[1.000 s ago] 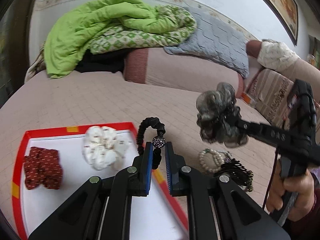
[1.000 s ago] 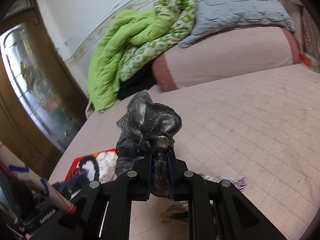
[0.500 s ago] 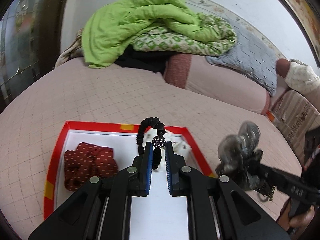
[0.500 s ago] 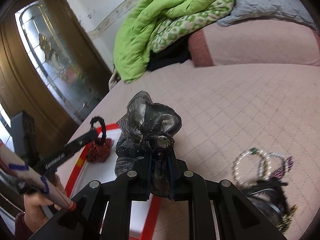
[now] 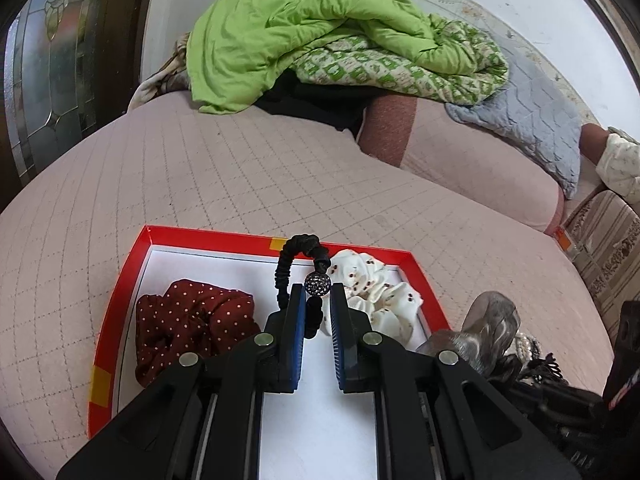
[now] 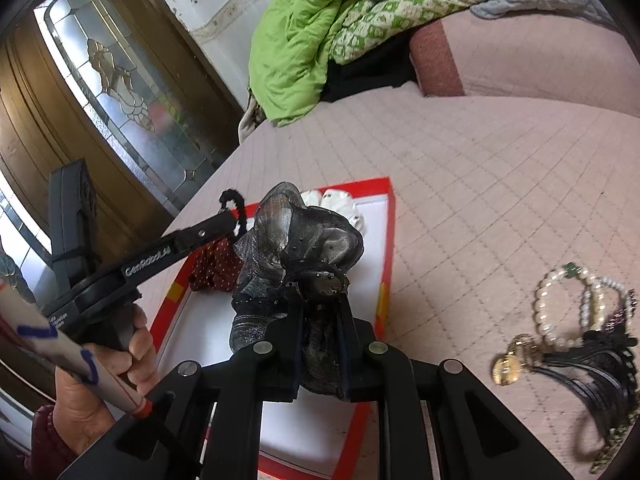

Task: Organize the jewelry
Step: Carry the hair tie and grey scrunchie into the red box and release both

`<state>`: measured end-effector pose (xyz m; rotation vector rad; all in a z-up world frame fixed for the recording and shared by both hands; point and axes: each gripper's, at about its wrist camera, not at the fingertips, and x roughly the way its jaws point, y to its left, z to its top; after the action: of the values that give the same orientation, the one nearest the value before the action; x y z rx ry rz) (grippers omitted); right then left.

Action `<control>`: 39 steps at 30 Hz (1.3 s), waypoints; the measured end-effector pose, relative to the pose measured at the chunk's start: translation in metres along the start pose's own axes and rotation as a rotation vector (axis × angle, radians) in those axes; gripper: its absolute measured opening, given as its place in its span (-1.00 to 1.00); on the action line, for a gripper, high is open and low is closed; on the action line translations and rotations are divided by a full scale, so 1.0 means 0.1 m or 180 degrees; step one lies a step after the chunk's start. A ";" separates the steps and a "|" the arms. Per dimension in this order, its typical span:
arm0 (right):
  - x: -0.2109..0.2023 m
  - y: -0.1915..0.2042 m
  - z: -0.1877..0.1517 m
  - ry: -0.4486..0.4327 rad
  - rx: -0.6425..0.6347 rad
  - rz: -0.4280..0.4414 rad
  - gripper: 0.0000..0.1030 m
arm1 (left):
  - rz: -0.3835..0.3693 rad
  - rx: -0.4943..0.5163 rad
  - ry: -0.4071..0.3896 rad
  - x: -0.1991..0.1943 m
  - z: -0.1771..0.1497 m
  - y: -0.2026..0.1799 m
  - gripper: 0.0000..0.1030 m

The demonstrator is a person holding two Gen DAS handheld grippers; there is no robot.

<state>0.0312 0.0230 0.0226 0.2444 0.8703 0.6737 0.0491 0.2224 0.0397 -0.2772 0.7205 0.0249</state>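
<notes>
My left gripper [image 5: 316, 294] is shut on a black hair tie with a sparkly bead [image 5: 298, 260], held above the white floor of a red-rimmed tray [image 5: 208, 234]. In the tray lie a dark red dotted scrunchie [image 5: 188, 320] and a white patterned scrunchie [image 5: 372, 284]. My right gripper [image 6: 320, 308] is shut on a grey sheer scrunchie [image 6: 304, 236], hanging over the tray [image 6: 386, 248]. The left gripper [image 6: 230, 220] shows there too, its hair tie [image 6: 232, 200] sticking up. The grey scrunchie [image 5: 492, 320] appears at the lower right of the left wrist view.
Pearl bracelets [image 6: 560, 300], a gold pendant [image 6: 508, 368] and dark necklaces [image 6: 600, 360] lie on the pink quilted bed to the right of the tray. A green quilt [image 5: 312, 28] and a grey pillow [image 5: 536, 120] are piled at the bed's head. A wooden glazed door [image 6: 100, 80] stands at the left.
Both grippers have swung left over the tray, each keeping its hold. The tray now lies straight under the left gripper, and the right gripper with the grey scrunchie has come lower.
</notes>
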 end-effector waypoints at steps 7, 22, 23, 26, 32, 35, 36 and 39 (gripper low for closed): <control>0.22 -0.01 -0.01 0.0118 0.0034 -0.0014 -0.62 | 0.0086 -0.0045 0.0103 0.14 0.02 0.03 -0.77; 0.36 -0.08 0.00 0.0199 0.0009 -0.0059 -0.49 | 0.0043 -0.0226 0.0383 0.33 0.01 0.05 -0.77; 0.35 -0.08 0.00 0.0198 0.0003 -0.0055 -0.48 | 0.0045 -0.0223 0.0380 0.33 0.01 0.05 -0.77; 0.32 -0.05 0.00 0.0159 -0.0052 -0.0061 -0.37 | 0.0032 -0.0249 0.0371 0.33 0.00 0.06 -0.73; 0.24 -0.06 0.02 0.0085 -0.0055 -0.0070 -0.13 | 0.0000 -0.0309 0.0310 0.30 0.02 0.08 -0.59; 0.19 -0.08 0.02 0.0048 -0.0027 -0.0046 -0.10 | -0.0028 -0.0337 0.0252 0.26 0.04 0.09 -0.59; 0.17 -0.08 0.04 0.0027 -0.0024 -0.0040 -0.10 | -0.0038 -0.0346 0.0231 0.25 0.05 0.09 -0.59; 0.09 -0.08 0.07 -0.0047 -0.0013 -0.0051 -0.10 | -0.0050 -0.0350 0.0147 0.20 0.07 0.07 -0.58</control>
<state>0.0441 0.0233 0.0179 0.2382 0.8558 0.6580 0.0679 0.2296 0.0294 -0.3895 0.7641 0.0435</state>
